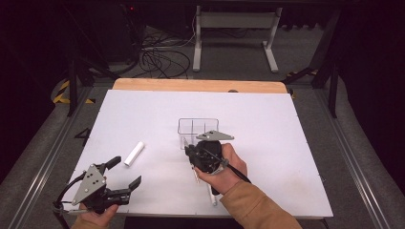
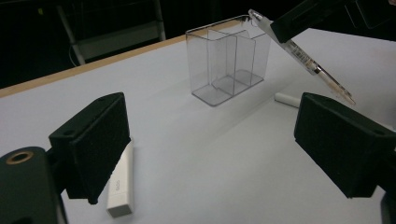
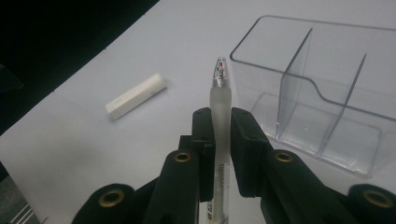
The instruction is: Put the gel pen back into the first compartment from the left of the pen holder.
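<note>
Two risks stood out: the right gripper, its fingers pinching a clear pen aloft just before the clear divided organizer mid-table, could clip a partition, while the spread-fingered left gripper idled near the front-left corner.

My table has a white top with a wooden edge at its far side. On it lies a white eraser, near its left part. Beyond the table's far edge stand a pale metal stand and tangled black cables on the floor.
</note>
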`<state>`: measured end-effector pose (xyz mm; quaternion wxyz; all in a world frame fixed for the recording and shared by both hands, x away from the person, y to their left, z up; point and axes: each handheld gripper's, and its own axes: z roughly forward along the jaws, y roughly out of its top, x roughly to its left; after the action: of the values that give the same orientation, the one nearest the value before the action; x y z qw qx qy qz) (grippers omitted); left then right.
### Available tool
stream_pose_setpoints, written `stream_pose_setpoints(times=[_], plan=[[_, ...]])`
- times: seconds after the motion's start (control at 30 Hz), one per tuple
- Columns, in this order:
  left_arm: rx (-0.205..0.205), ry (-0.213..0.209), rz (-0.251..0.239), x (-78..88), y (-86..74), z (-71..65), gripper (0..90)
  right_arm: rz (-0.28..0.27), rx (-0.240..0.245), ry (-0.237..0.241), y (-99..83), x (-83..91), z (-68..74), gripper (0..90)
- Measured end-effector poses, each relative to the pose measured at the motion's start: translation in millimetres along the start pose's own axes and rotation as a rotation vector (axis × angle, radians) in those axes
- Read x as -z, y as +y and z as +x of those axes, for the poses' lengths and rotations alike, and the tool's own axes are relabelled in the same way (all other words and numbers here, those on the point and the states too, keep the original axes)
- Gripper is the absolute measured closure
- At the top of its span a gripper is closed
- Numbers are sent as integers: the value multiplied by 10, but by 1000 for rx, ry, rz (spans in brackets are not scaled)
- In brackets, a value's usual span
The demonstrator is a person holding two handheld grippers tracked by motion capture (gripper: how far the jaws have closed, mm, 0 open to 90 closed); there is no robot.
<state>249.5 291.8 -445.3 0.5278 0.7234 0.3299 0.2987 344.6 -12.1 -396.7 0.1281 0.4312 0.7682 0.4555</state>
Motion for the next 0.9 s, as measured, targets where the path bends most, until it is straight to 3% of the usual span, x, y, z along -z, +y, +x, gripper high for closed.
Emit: stream_pose_setpoints(times=[0.37,0.53,0.9], plan=[[0,0,0,0,-1,1,111,-40,22,22,48,64,10,811],[4,-2,-1,-2,-1,-3,110,-57,20,58,177,133,-19,811],[6,-2,1,-3,-3,0,111,-117,23,67,350,188,-69,810]])
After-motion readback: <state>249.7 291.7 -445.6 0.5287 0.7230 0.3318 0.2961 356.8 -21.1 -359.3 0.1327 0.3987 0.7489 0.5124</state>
